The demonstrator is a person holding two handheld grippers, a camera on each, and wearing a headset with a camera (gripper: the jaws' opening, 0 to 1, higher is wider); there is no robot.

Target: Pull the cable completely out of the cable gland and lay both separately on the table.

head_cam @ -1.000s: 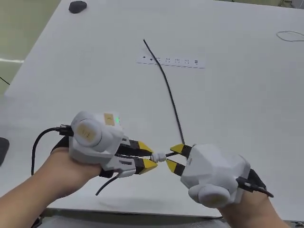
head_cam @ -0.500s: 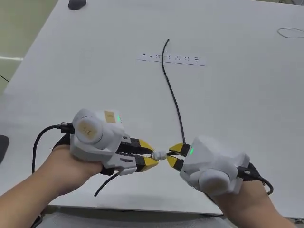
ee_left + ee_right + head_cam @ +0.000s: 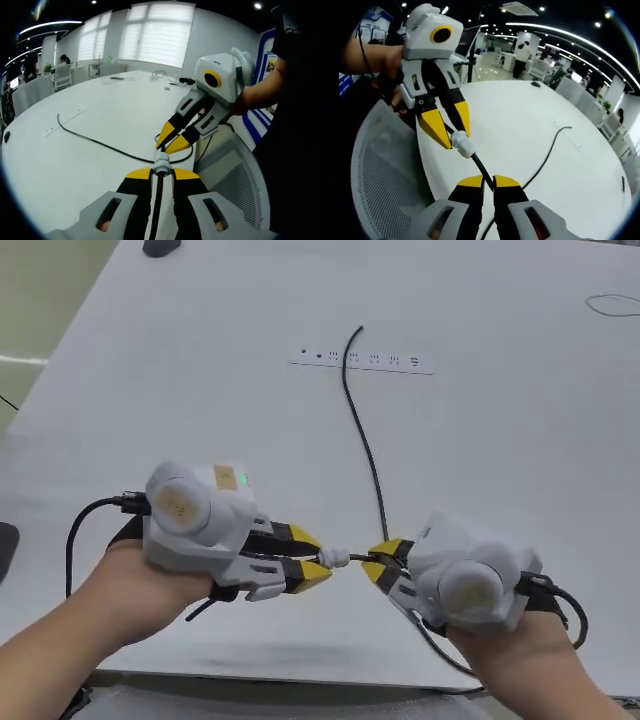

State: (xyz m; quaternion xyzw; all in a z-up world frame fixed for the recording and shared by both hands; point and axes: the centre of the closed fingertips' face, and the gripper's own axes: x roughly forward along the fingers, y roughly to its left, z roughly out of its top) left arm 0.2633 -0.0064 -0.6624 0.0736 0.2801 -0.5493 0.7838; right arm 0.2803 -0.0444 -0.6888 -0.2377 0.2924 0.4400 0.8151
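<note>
A white cable gland (image 3: 333, 558) sits on a black cable (image 3: 362, 435) just above the table's near edge. My left gripper (image 3: 316, 558) is shut on the gland, whose tip pokes out past the yellow jaws (image 3: 161, 163). My right gripper (image 3: 378, 558) is shut on the cable a short way to the right of the gland. In the right gripper view the cable (image 3: 482, 170) runs from my jaws up to the gland (image 3: 462, 142). The long part of the cable lies on the table towards the power strip. A short tail (image 3: 200, 608) hangs out behind the left gripper.
A white power strip (image 3: 365, 362) lies across the middle of the white table (image 3: 200, 390), with the cable's far end over it. A dark object (image 3: 163, 248) sits far left, a thin white wire (image 3: 612, 305) far right. A mesh chair (image 3: 385, 190) stands below the near edge.
The right gripper has shifted right and the left a little left, so more cable shows between them. The cable's far end has slid right across the power strip.
</note>
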